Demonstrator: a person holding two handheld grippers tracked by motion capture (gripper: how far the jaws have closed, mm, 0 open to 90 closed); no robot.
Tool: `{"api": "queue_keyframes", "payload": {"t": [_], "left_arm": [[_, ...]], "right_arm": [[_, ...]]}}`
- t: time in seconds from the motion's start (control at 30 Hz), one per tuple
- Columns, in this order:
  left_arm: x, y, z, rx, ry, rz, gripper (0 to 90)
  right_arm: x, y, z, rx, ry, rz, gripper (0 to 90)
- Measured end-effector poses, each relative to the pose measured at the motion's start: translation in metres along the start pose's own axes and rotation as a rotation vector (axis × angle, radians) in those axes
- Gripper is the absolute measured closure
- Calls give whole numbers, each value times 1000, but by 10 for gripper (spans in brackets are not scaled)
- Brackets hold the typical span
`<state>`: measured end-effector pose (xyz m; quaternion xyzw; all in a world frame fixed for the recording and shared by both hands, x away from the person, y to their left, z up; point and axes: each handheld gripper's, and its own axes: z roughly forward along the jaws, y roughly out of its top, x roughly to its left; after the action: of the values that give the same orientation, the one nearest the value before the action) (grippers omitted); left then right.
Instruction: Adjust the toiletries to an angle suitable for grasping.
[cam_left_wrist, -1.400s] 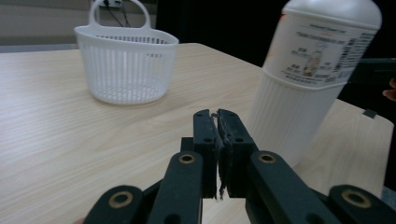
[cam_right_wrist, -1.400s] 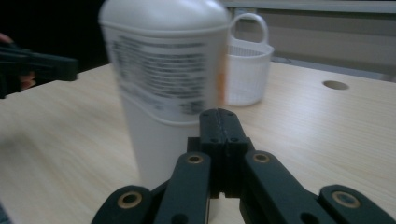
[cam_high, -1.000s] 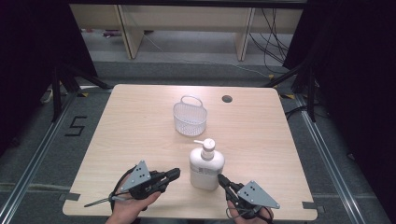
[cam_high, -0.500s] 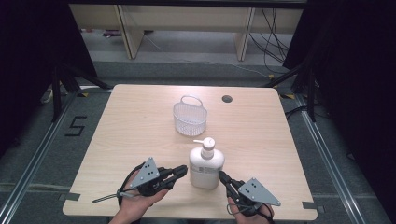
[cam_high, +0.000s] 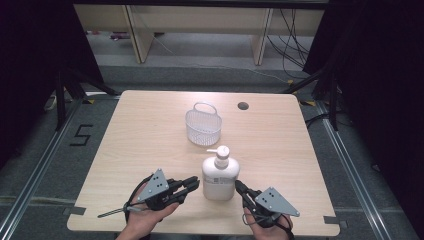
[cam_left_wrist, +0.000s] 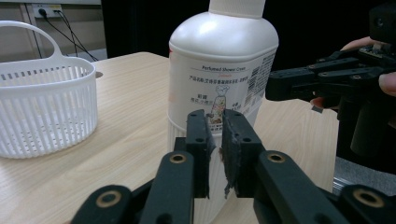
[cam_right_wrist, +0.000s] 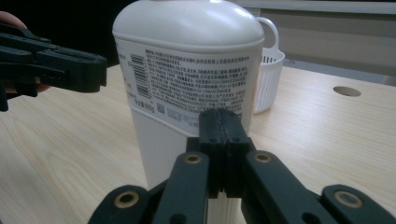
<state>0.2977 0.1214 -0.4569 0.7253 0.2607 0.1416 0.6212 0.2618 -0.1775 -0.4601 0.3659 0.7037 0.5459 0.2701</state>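
Observation:
A white pump bottle stands upright near the table's front edge, with a white plastic basket behind it. My left gripper lies level at the bottle's left, its tips just short of the bottle. In the left gripper view its jaws have just been opening: a narrow gap shows, with nothing between them, and the bottle is right ahead. My right gripper points at the bottle from the right. Its jaws are pressed together, empty, in front of the bottle.
The wooden table has a round cable hole at the back right. The basket has a loop handle and looks empty. Each gripper view shows the other gripper beside the bottle, the right and the left.
The left gripper's tips sit slightly nearer the bottle than a second ago. The right gripper, the bottle and the basket have kept their places.

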Motion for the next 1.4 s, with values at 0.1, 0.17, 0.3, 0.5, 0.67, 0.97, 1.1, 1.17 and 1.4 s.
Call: {"api": "queue_keyframes", "payload": {"t": [0.1,0.17,0.3,0.5,0.67,0.97,1.1,1.17,1.4], "left_arm": [[-5,6,-5,-29,20,-16,675],[-9,13,-6,-51,29,-24,592],[-22,31,-4,-94,48,-14,465],[-39,47,10,-113,93,55,414],[-49,56,25,-123,133,60,414],[-55,63,47,-149,229,87,422],[-57,65,56,-153,253,96,429],[-58,66,59,-156,257,93,432],[-60,69,65,-163,292,83,438]], "right_arm": [[-6,-1,-5,-4,-18,7,780],[-19,-3,-7,-5,-66,16,694],[-50,-8,-10,12,-184,56,617],[-82,-24,-3,44,-278,110,563],[-92,-38,3,46,-354,113,536],[-100,-47,7,67,-387,125,522],[-98,-48,8,91,-391,158,520],[-102,-50,9,86,-395,103,519],[-100,-51,10,83,-392,128,512]]}}
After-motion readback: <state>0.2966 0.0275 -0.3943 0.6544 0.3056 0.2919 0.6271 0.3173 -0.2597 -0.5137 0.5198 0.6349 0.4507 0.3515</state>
